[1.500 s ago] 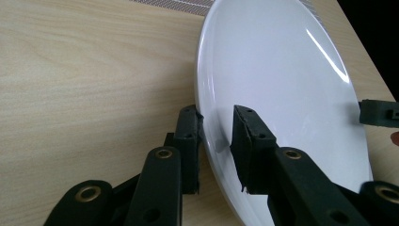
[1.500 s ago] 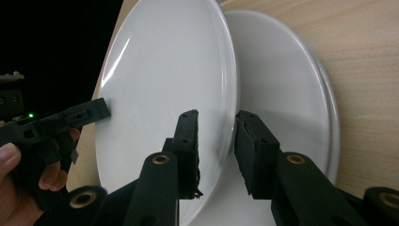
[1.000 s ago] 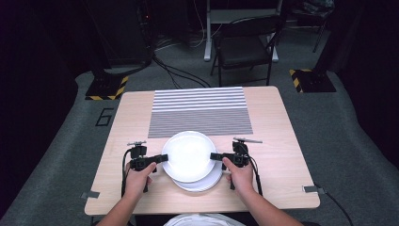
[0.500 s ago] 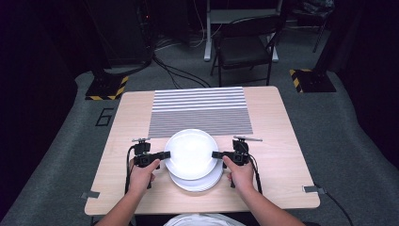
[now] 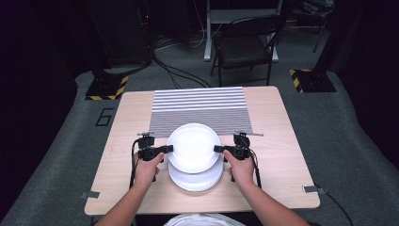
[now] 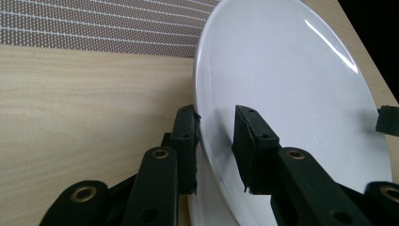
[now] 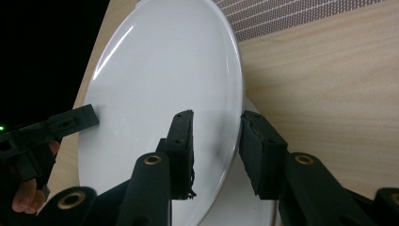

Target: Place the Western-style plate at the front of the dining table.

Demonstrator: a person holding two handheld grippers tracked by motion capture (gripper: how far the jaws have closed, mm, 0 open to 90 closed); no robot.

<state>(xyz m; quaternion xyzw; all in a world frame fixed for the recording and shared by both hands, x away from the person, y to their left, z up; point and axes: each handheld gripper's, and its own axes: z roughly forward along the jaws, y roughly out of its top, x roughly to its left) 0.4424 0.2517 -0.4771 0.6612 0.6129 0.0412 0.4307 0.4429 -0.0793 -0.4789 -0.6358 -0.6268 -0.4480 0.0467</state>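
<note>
We're looking down on a pale wooden bench [image 5: 117, 141] with a striped placemat [image 5: 200, 103] laid across its far half, and right at the near middle sits a stack of white plates [image 5: 197, 179]. Above that stack, shifted a little toward the mat, the top plate [image 5: 193, 147] is carried between two claws, one at each side of its rim. On the left rim, the left claw [image 6: 215, 141] straddles the edge, one jaw under and one jaw over; there's a sliver of gap showing on the upper face, so the hold looks light, gripping the plate but not hard. Over on the other side, the right claw [image 7: 215, 150] does the same, jaws bracketing the rim with the plate's edge between them. My read: this is a two-handed transfer toward the mat. To do it well, both hands should travel at one pace and one height, keeping the plate level so it cannot twist out of either pinch. Squeeze firmly before moving further, since glazed china is slick, and clear the stack below completely before lowering.
</note>
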